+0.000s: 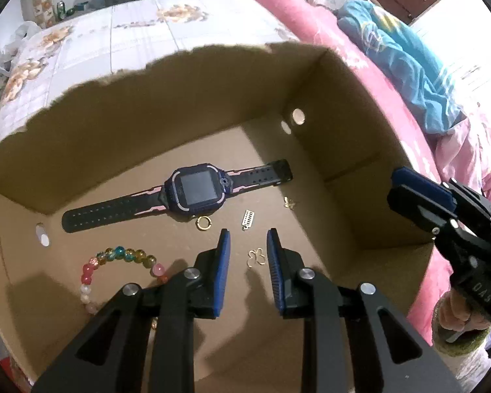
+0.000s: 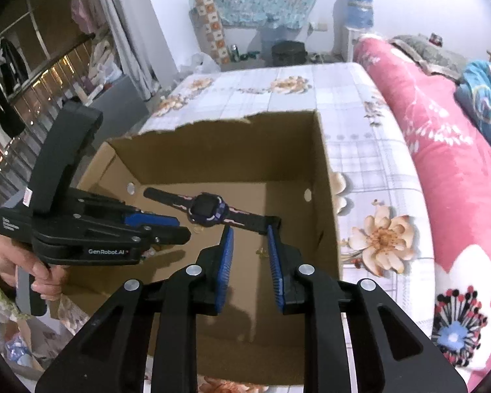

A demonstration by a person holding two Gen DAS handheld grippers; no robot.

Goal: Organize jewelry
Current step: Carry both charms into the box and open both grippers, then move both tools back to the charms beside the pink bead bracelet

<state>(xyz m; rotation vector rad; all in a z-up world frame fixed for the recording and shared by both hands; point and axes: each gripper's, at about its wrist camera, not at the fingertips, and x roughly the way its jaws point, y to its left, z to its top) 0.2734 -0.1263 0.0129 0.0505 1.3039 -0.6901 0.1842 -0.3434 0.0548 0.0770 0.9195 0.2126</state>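
so the jewelry is all sitting on the floor of the cardboard box (image 1: 350,137). from my left wrist cam i can see a small gold clasp thing (image 1: 257,257) lying loose on the cardboard right between the tips of my left gripper (image 1: 247,245). the pads are apart with a clear gap and they're not touching the clasp, nothing pinched.

just past that there's a gold ring (image 1: 203,223) sitting right against the edge of the watch (image 1: 196,191), a little gold rectangular charm (image 1: 248,220) beside it, and another tiny gold bit (image 1: 289,202) further toward the right wall. the watch is dark blue with a black and pink strap, laid out flat across the middle of the box floor. a beaded bracelet (image 1: 121,260) in mixed colours curls near the left side, partly hidden behind my left fingers.

my right gripper (image 2: 250,244) hangs over the box near its right wall, fingers spread apart and holding nothing. from that cam the watch strap end looks to be just beyond the tips.

the box sits on a bed with a floral sheet (image 2: 370,170), and a pink floral quilt (image 2: 451,177) is bunched along the right.
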